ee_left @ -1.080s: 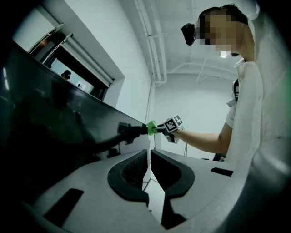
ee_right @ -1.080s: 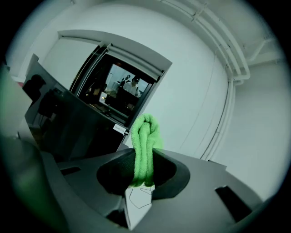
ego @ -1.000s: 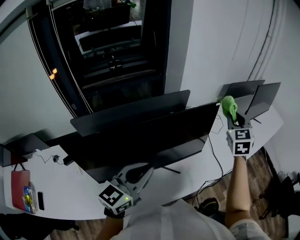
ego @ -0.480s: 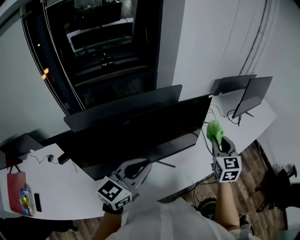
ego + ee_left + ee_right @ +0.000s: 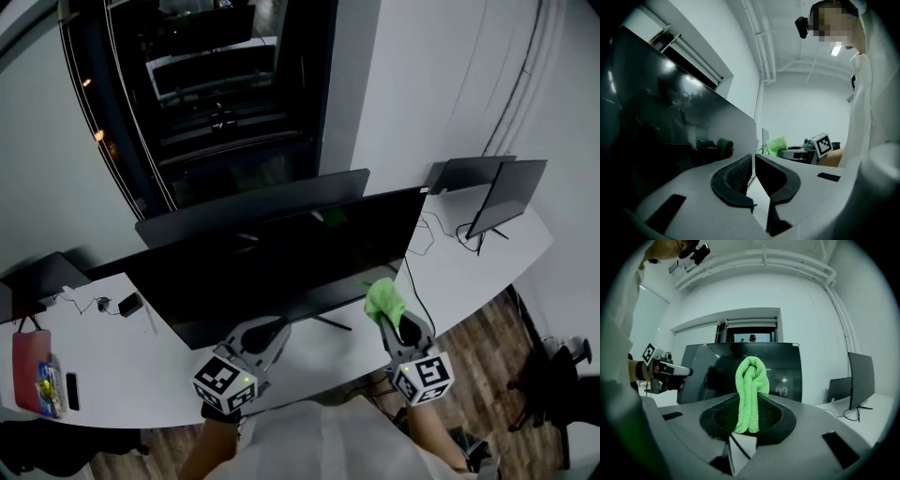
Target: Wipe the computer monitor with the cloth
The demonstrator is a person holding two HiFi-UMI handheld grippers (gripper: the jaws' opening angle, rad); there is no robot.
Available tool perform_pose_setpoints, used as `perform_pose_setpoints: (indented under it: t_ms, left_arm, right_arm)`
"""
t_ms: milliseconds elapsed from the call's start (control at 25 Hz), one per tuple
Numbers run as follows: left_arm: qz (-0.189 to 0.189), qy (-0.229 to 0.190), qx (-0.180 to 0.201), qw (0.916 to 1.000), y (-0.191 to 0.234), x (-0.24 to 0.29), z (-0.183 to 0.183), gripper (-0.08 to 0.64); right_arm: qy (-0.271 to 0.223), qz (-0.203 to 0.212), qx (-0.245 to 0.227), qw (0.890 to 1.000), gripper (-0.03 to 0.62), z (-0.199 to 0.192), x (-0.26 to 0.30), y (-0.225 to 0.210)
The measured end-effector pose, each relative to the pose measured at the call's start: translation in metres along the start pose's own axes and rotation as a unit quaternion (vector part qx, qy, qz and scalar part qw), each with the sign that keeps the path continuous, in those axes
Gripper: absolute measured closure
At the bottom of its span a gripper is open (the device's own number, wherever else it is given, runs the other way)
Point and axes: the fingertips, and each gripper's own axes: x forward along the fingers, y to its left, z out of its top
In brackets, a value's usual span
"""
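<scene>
Jaws of the right gripper (image 5: pixel 749 414) are clamped on the green cloth (image 5: pixel 751 378), whose folded wad stands up past the tips. The monitor (image 5: pixel 281 267) is straight ahead of these jaws, dark screen facing them. No view settles whether the cloth touches the glass.

Change: one second ago the cloth was up beside the monitor's top right corner. Half a second ago it was partway down the right edge. Now it sits low, against the bottom edge and a little inboard of the corner. This reads as a downward pass along the right side, with contact unconfirmed.

Left gripper (image 5: pixel 265 334): jaws together with nothing between them, low over the counter (image 5: pixel 122 366) just in front of the screen's lower edge, position barely changed.

Judgement: at most the right strip is done. The broad screen area left of the right jaws still awaits wiping.
</scene>
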Motion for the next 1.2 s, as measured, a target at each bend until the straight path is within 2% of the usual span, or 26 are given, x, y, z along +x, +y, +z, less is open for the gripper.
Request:
perform_pose_setpoints:
  t_ms: [200,360,680,960,1200]
  left_arm:
    - [0.031,0.009,-0.005,0.9995,0.004,-0.023,-0.012,0.526]
    - [0.061,0.014,-0.013,0.9980,0.012,-0.050,-0.019,0.526]
    - [0.098,0.016,-0.012,0.9950,0.023,-0.080,-0.019,0.526]
    - [0.098,0.023,-0.014,0.9949,0.022,-0.089,-0.022,0.526]
    - [0.084,0.025,-0.013,0.9961,0.019,-0.078,-0.022,0.526]
  right_arm:
    - [-0.008,0.090,-0.002,0.996,0.522,0.002,0.008,0.059]
    - [-0.006,0.133,-0.009,0.991,0.522,0.002,0.014,0.089]
    - [-0.017,0.171,-0.019,0.985,0.522,0.011,0.028,0.116]
    - [-0.015,0.180,-0.023,0.983,0.522,0.010,0.035,0.126]
    - [-0.004,0.176,-0.023,0.984,0.522,-0.003,0.034,0.124]
